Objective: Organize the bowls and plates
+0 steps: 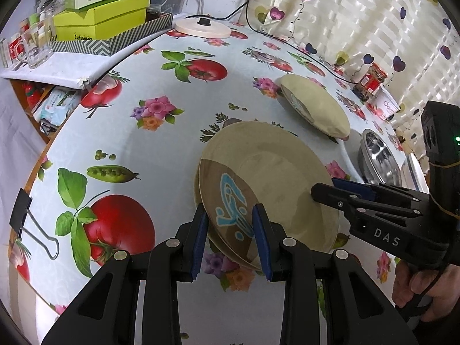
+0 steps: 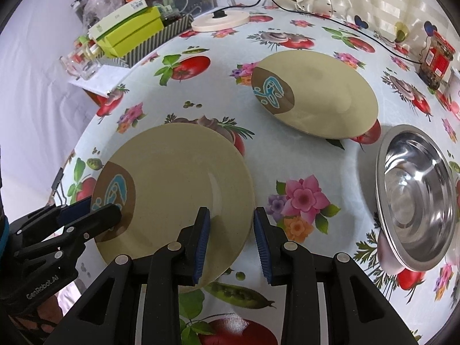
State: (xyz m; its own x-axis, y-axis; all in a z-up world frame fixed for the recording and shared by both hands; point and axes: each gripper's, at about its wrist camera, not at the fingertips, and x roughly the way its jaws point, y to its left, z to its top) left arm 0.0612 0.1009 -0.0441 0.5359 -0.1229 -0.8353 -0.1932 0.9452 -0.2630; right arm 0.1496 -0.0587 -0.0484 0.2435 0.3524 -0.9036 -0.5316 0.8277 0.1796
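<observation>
Broadly, the scene is filled by a table under a flowered oilcloth (image 2: 330, 155), on which the crockery is spread. Nearest the cameras a beige plate with a brown patch and blue motif, the near plate (image 2: 172, 187), is seen; in the left wrist view it appears to rest on another of its kind, though this cannot be settled. A second, far plate (image 2: 316, 95) lies well apart towards the curtain, and a steel bowl (image 2: 417, 198) stands at the right.

The left gripper (image 1: 230, 238) is set astride the patterned rim of the near plate, jaws apart, the pads not clearly pressing. The right gripper (image 2: 231, 244) is placed at the opposite rim, one finger over the plate and the other outside it, jaws apart and nothing clamped.

Such a plate is judged stiff, moderately heavy and breakable, with a glazed face that may slip between flat pads. Hold is best taken at the rim, well seated, with the plate kept level. The bowl is judged light, hard and slick; its flared lip is the likely place to be pinched.
</observation>
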